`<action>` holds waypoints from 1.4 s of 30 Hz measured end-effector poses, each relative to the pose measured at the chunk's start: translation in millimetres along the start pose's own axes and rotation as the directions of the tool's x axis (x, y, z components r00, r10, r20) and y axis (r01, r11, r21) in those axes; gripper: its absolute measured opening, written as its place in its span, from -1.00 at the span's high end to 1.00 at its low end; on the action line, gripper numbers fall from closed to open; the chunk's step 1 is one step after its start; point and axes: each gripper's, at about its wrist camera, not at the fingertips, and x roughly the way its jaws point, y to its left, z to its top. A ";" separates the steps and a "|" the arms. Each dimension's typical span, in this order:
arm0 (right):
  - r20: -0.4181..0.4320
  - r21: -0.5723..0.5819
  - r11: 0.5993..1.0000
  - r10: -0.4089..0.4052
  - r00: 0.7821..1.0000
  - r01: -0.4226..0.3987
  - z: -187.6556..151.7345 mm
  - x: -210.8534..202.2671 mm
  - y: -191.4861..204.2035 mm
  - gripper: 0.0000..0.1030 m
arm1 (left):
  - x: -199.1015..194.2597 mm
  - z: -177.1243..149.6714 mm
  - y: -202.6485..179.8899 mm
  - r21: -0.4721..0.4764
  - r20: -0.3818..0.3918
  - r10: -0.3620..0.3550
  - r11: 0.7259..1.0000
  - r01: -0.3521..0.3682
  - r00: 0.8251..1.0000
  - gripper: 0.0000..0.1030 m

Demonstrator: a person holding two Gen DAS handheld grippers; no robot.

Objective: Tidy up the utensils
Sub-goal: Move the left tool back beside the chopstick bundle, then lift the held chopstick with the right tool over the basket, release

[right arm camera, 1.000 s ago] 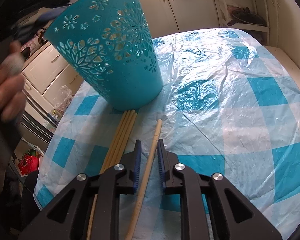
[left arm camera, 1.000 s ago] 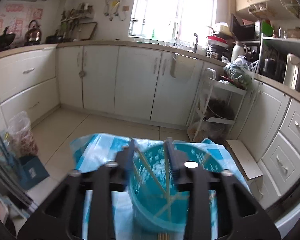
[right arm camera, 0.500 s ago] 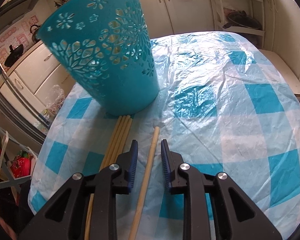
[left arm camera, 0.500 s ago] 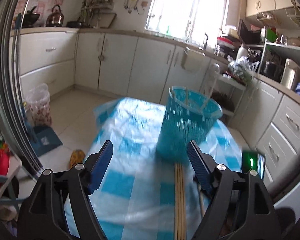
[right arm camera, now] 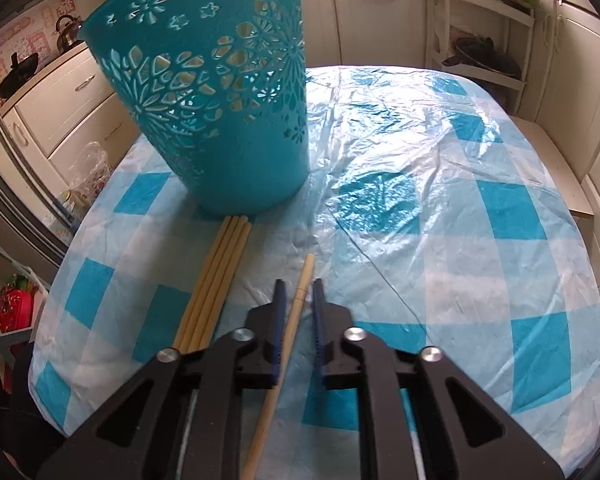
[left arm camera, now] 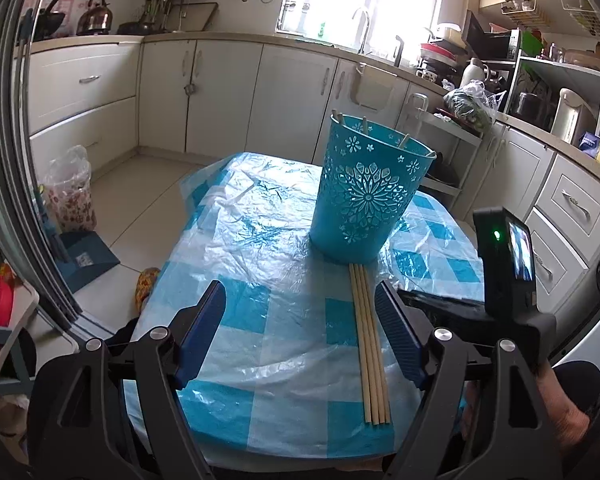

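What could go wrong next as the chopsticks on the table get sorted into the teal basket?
The right hand-held gripper straddles a lone chopstick with a gap showing, so it may slip or pivot when lifted. The four chopsticks lying against the basket could roll if nudged. The loose plastic cover could snag.

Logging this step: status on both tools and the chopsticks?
Left tool open, empty. Right tool closing round single chopstick. Four-chopstick bundle lies against teal basket. Nothing in the way.

Basket [left arm camera: 366, 196] pierced matt plastic; chopsticks [left arm camera: 370, 344] smooth pale wood; table cover [right arm camera: 420, 208] glossy crinkled plastic.
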 end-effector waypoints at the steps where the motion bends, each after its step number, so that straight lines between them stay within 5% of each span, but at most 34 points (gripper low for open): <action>1: -0.003 -0.002 1.000 -0.006 1.000 0.006 2.4 2.2 1.1 0.58 | 0.4 0.0 -0.5 0.001 -0.003 -0.001 1.000 0.001 1.000 -0.43; 4: -0.003 -0.016 0.999 -0.029 1.000 0.029 6.3 5.8 4.5 0.59 | 0.5 -1.1 -2.0 0.009 -0.010 -0.003 1.000 0.003 1.000 -0.43; 6: -0.009 -0.022 0.999 -0.029 1.000 0.029 4.6 5.1 5.2 0.82 | 0.9 -1.4 -2.6 0.011 -0.014 -0.003 1.000 0.003 1.000 -0.43; 16: -0.025 -0.054 0.998 -0.020 0.999 0.019 3.5 4.3 5.6 0.82 | 9.1 -6.8 -2.9 0.008 -0.050 -0.004 1.000 0.005 0.999 -0.43; 24: -0.002 0.114 0.989 0.100 0.995 -0.100 -13.7 -15.3 -15.6 0.88 | 15.0 -12.9 -1.8 0.010 -0.076 0.009 1.000 -0.008 0.997 -0.43; 33: 0.182 0.230 0.929 0.250 0.951 -0.289 -10.5 -81.3 -34.7 0.88 | 21.1 -22.2 5.2 0.017 -0.106 0.039 0.999 -0.037 0.994 -0.43; 42: 0.308 0.192 0.916 0.286 0.907 -0.353 12.5 -116.6 -25.2 0.88 | 21.7 -23.6 4.7 0.026 -0.097 0.058 0.998 -0.056 0.994 -0.43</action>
